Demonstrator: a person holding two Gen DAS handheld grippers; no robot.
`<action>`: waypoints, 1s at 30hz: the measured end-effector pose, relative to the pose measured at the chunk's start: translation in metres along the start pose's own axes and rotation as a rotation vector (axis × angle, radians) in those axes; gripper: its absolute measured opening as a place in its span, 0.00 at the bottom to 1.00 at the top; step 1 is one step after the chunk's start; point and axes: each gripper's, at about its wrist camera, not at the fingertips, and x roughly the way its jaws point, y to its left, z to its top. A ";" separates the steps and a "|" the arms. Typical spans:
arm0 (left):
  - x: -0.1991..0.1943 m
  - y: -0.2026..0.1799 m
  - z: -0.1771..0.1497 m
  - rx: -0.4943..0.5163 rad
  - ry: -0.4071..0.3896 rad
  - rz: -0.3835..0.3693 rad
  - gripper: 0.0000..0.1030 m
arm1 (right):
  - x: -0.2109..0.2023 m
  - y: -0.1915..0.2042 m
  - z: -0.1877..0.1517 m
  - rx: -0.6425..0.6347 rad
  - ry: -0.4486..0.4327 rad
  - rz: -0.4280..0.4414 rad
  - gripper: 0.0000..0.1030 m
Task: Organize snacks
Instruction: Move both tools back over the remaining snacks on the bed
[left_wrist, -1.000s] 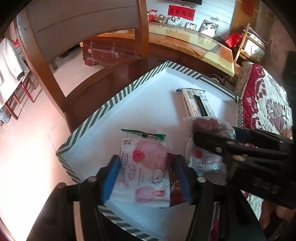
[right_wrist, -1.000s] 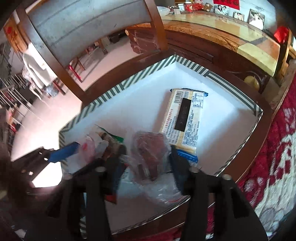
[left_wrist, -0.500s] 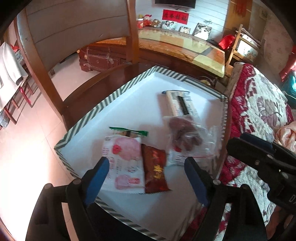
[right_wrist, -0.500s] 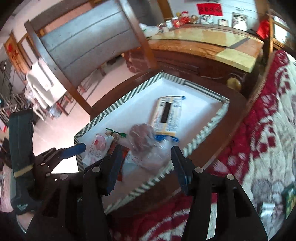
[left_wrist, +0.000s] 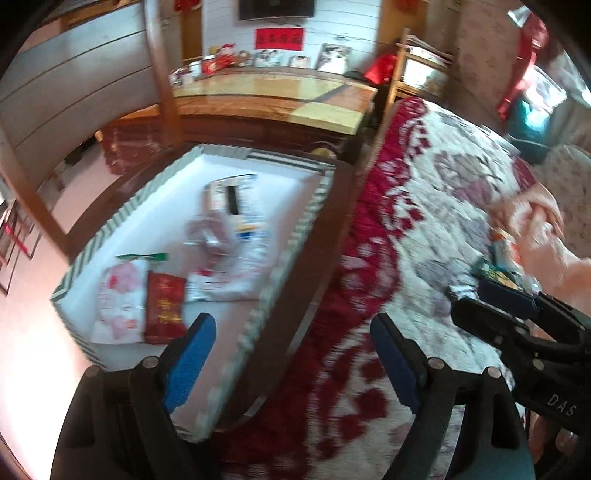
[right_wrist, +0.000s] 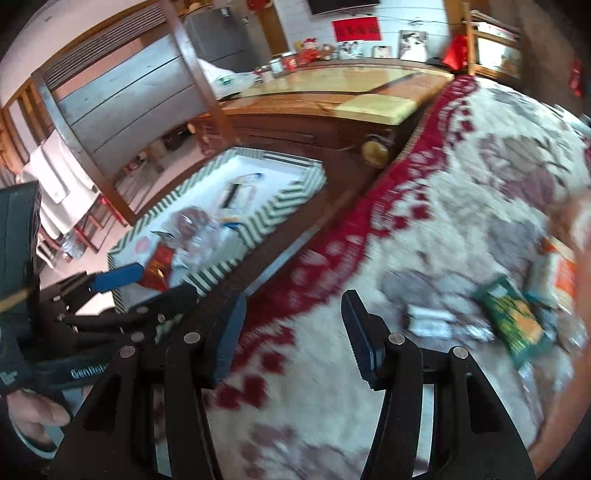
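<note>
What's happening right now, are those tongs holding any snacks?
Both tongs empty: left tongs open, right tongs open. Four snacks in striped tray. More snacks on bedspread. Nothing blocking.

Count: one striped tray (left_wrist: 295, 236) left of the left gripper (left_wrist: 291, 354), holding four snack packs: one pink-white (left_wrist: 118, 299), one red (left_wrist: 164, 306), one clear bag (left_wrist: 218, 236), one long white bar (left_wrist: 229, 195). Right of the right gripper (right_wrist: 291, 332): one green packet (right_wrist: 517, 321), one small white packet (right_wrist: 430, 319); further blurred packs uncountable.
</note>
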 end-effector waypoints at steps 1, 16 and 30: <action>-0.001 -0.008 -0.002 0.010 -0.004 -0.010 0.85 | -0.010 -0.010 -0.008 0.009 -0.008 -0.014 0.52; 0.000 -0.096 -0.026 0.171 -0.040 -0.138 0.88 | -0.078 -0.105 -0.075 0.136 -0.053 -0.196 0.52; 0.021 -0.101 -0.051 0.267 -0.021 -0.139 0.89 | -0.069 -0.116 -0.094 0.130 -0.092 -0.240 0.53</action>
